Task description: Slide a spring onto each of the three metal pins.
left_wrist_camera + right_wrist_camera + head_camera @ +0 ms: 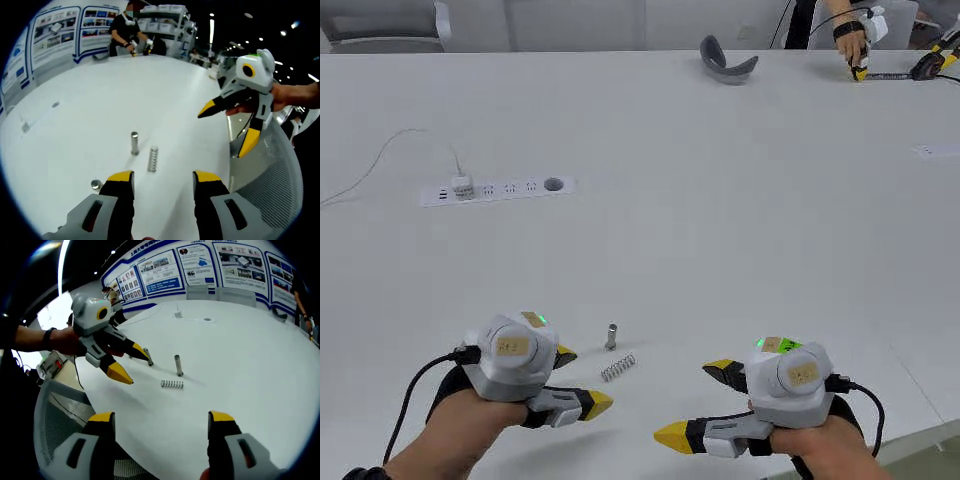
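- Both grippers are empty. The left gripper (582, 378) has its jaws spread wide, and the right gripper (690, 402) is just as wide open. Each hangs low over the white table (720, 200).
- The spring (618, 367) lies on its side on the table between the two grippers. It is just ahead of the left gripper's jaws and nearer to that gripper than to the right one.
- One pin (611, 335) stands upright just beyond the spring, close to it but not touching, and it looks bare.
- In the left gripper view a small metal piece (96, 184) sits right beside that gripper's outer jaw. It is likely another pin, but it is too small to tell whether it carries a spring.
- The spring looks tiny and light. I'd expect it to roll or skitter if nudged, and to squash if pinched end to end. The best hold would be a gentle one across the middle coils, leaving one end free for threading.
- The pin looks stiff but seems to stand loose on its own foot, so a sideways bump could tip it. The other gripper might steady it low down.
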`<action>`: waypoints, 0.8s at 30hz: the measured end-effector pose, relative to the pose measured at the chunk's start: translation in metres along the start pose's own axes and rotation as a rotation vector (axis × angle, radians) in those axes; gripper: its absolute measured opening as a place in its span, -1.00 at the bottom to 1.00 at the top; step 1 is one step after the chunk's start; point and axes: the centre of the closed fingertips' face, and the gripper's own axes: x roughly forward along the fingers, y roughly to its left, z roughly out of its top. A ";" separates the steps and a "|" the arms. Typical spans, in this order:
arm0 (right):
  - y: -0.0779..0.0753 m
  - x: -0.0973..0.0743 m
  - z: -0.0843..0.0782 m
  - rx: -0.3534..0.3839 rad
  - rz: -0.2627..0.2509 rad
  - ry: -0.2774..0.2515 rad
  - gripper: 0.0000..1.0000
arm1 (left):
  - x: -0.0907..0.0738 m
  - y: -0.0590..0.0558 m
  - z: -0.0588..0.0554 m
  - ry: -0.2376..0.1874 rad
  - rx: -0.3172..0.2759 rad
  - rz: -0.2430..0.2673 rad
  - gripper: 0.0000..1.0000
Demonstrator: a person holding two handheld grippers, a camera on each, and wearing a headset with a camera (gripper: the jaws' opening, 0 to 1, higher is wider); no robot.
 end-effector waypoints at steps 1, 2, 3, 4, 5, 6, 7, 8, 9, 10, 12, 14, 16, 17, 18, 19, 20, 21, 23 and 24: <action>0.000 0.000 0.000 0.000 0.000 -0.001 0.54 | 0.002 0.002 0.000 0.004 -0.004 0.006 -0.07; 0.000 -0.001 0.001 0.001 0.001 -0.003 0.54 | 0.003 0.004 -0.001 0.005 -0.008 0.013 -0.11; 0.000 -0.001 0.001 0.001 0.000 -0.004 0.54 | 0.005 0.006 -0.001 0.005 -0.011 0.020 -0.15; -0.001 -0.001 0.001 0.001 0.000 -0.004 0.54 | 0.007 0.007 0.000 0.004 -0.015 0.020 -0.18; -0.001 -0.001 0.001 0.000 0.000 -0.003 0.54 | 0.009 0.007 0.000 0.004 -0.022 0.021 -0.19; -0.001 -0.001 0.002 -0.001 -0.001 -0.002 0.54 | 0.011 0.008 0.000 0.003 -0.027 0.026 -0.20; -0.002 -0.001 0.002 -0.002 -0.001 -0.002 0.54 | 0.012 0.009 0.000 0.003 -0.028 0.028 -0.22; -0.002 -0.002 0.002 -0.002 -0.001 -0.002 0.54 | 0.014 0.009 0.000 0.004 -0.031 0.032 -0.25; -0.003 -0.002 0.002 -0.001 -0.001 -0.002 0.54 | 0.015 0.009 0.000 0.004 -0.034 0.035 -0.27; -0.003 -0.002 0.002 -0.001 -0.001 -0.003 0.54 | 0.016 0.010 0.000 0.005 -0.038 0.039 -0.30; -0.004 -0.002 0.002 0.000 -0.001 -0.002 0.53 | 0.019 0.010 -0.001 0.006 -0.046 0.038 -0.32; -0.004 -0.002 0.001 0.000 -0.001 -0.001 0.53 | 0.022 0.010 -0.003 0.011 -0.048 0.046 -0.38; -0.004 -0.002 0.000 0.003 -0.001 -0.001 0.53 | 0.025 0.011 -0.004 0.015 -0.052 0.054 -0.43; -0.004 -0.002 0.000 0.003 -0.001 0.000 0.53 | 0.026 0.012 -0.004 0.015 -0.058 0.055 -0.44; -0.004 -0.002 -0.001 0.002 0.000 0.002 0.53 | 0.028 0.013 -0.005 0.015 -0.062 0.055 -0.45; -0.004 -0.002 -0.001 0.002 0.000 0.003 0.53 | 0.029 0.013 -0.005 0.015 -0.062 0.058 -0.47; -0.004 -0.002 -0.001 0.003 0.000 0.004 0.53 | 0.031 0.013 -0.005 0.017 -0.061 0.062 -0.49; -0.004 -0.002 -0.002 0.004 0.000 0.004 0.53 | 0.032 0.014 -0.005 0.019 -0.061 0.065 -0.50; -0.005 -0.003 -0.002 0.007 -0.001 0.002 0.53 | 0.035 0.014 -0.005 0.023 -0.065 0.069 -0.52; -0.005 -0.003 -0.002 0.008 -0.001 0.002 0.53 | 0.037 0.014 -0.005 0.024 -0.065 0.070 -0.53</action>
